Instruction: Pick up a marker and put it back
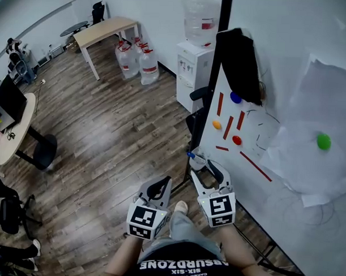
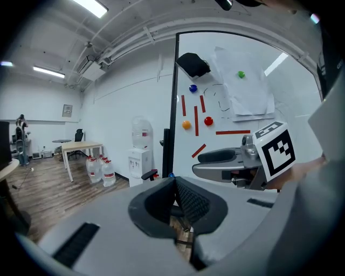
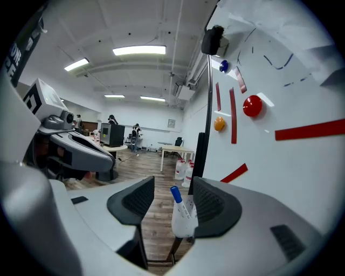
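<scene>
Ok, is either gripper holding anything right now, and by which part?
Nothing is held. The right gripper has its jaws apart on either side of the blue-capped marker, which stands in its white holder. The left gripper is shut and empty.

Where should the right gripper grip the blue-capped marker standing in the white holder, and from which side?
Likely grip the marker on its exposed shaft just below the blue cap; the rest sits inside the holder. Come from above with the right gripper open astride it, since it leans up out of the rim.
</scene>
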